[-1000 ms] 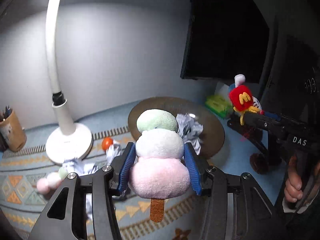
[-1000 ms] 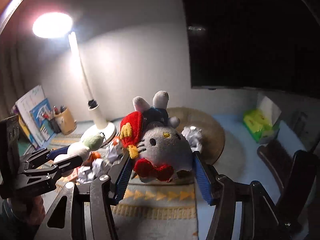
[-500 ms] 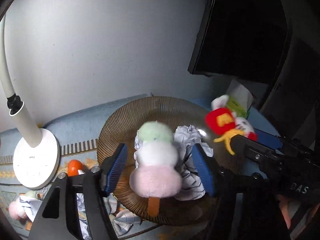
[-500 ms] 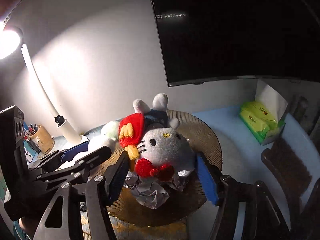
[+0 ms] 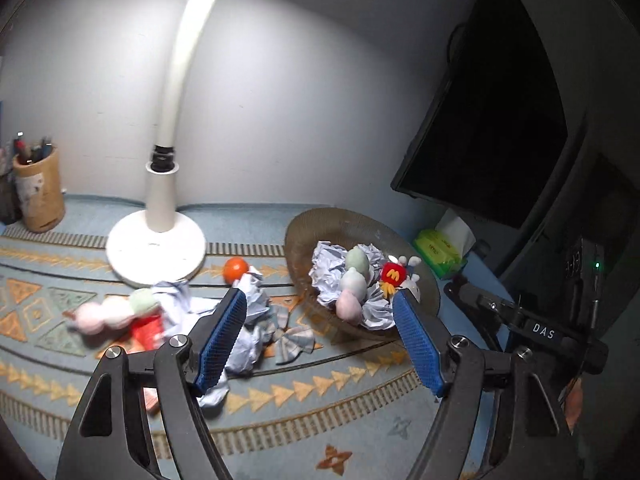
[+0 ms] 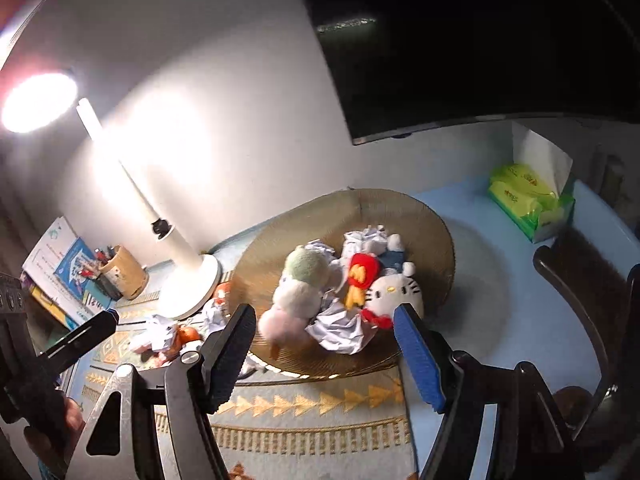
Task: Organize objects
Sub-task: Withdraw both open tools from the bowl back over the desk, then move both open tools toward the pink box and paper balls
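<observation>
Resting in the woven bowl [image 6: 400, 208] at mid-frame of the right wrist view were the three-ball dango plush [image 6: 298, 284] and the cat plush [image 6: 394, 290], both on a bed of crumpled paper [image 6: 340, 330]. That much of the sorting looked done.

The left wrist view showed the same bowl [image 5: 316, 224] at centre right, and on the patterned mat [image 5: 320, 392] to its left what appeared still to be gathered: a second dango plush [image 5: 116, 312], an orange ball [image 5: 235, 270], more paper wads [image 5: 248, 344] and a checked cloth bow [image 5: 292, 338].

The left gripper [image 5: 320, 340] had just been opening, its fingers spread with nothing between them. The right gripper [image 6: 324, 354] had opened too and stood spread and empty at the bowl's near rim.

A red item beside the second dango plush was blurred and could not be identified. Lamp [image 6: 176, 240] glare washed out the upper left of the right wrist view, and the dark screen [image 6: 480, 40] hid the upper right. How many paper wads lay under the plush toys could not be told.
</observation>
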`<action>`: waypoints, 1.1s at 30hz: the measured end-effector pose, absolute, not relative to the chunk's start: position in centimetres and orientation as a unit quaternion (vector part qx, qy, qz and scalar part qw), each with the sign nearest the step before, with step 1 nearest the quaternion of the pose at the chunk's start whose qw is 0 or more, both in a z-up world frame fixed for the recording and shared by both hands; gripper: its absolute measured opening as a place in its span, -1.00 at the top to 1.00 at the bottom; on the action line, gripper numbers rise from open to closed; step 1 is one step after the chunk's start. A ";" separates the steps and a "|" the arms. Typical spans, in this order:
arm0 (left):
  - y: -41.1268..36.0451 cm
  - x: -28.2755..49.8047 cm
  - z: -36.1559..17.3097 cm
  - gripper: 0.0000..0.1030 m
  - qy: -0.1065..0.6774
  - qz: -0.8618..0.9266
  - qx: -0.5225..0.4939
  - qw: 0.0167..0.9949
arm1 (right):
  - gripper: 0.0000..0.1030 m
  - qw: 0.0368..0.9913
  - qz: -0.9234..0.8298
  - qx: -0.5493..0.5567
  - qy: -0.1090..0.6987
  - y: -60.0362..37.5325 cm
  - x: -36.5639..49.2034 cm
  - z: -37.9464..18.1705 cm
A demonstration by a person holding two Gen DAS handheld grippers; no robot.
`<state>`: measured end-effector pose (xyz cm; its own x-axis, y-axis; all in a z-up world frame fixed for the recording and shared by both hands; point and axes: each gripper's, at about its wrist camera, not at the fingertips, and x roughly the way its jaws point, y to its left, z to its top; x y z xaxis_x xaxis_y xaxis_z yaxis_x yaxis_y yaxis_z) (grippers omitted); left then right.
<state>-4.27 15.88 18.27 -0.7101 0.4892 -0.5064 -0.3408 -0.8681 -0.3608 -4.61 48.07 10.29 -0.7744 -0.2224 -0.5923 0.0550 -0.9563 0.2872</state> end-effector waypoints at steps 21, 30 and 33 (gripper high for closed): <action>1.2 -0.8 4.4 -0.98 -0.120 0.910 -0.395 -0.047 | -0.42 0.131 -0.923 0.345 0.104 28.2 0.5 -2.6; 6.4 -4.0 5.3 -0.98 -0.013 0.908 -0.417 0.031 | -0.52 0.158 -0.881 0.446 0.010 28.2 -3.6 -2.5; 8.3 -5.9 5.0 -0.98 0.034 0.904 -0.426 0.027 | -0.52 0.151 -0.869 0.472 -0.003 27.2 -6.2 -2.3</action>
<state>-5.90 8.30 5.02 -0.6363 0.0193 -0.7712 -0.0770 -0.9963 0.0386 -6.21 27.25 -2.31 -0.5089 -0.2641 -0.8193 0.2590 -0.9546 0.1469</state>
